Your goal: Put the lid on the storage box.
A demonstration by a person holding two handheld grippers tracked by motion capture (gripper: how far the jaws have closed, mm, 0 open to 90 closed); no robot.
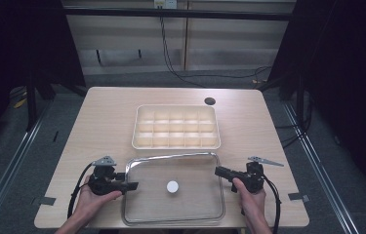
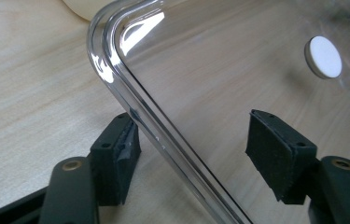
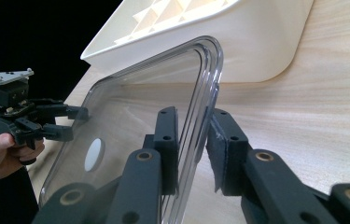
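A clear, shallow tray (image 1: 132, 195) with rounded corners and a raised double rim was seen lying flat on the pale wooden tabletop (image 1: 97, 117), at its near edge. Through its transparent bottom the wood grain was visible. A small white round disc (image 1: 172, 186) was seen near the middle of the tray. The tray's right rim was clamped between the fingers (image 3: 165, 149) of the right gripper (image 3: 192, 154). Its left rim was straddled by the spread fingers (image 2: 116, 161) of the left gripper (image 2: 193, 156), one outside the rim and one inside, with the rim left unpressed.
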